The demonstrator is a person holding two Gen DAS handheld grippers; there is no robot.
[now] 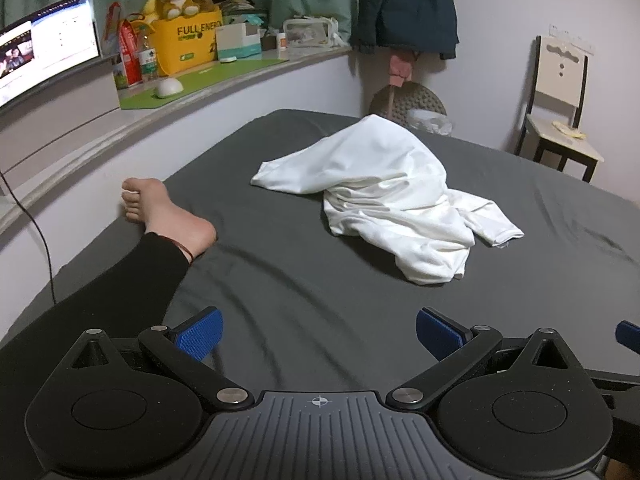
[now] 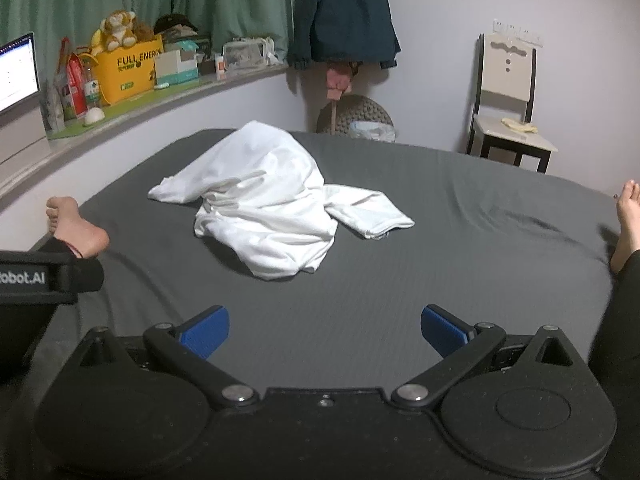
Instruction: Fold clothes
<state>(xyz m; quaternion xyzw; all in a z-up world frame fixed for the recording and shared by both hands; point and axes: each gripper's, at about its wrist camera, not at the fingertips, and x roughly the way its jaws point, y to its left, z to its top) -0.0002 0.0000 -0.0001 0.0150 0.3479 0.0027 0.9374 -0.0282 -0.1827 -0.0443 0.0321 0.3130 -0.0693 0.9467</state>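
White garment (image 2: 264, 204) well beyond spread fingers (image 2: 206, 332)

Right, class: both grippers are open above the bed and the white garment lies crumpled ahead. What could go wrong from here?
1. The white garment is bunched in layers, so a pinch may catch several folds at once.
2. The bare foot rests near it; spreading the cloth could snag there.
3. The grey sheet is wrinkled, and a low grasp may lift it too.
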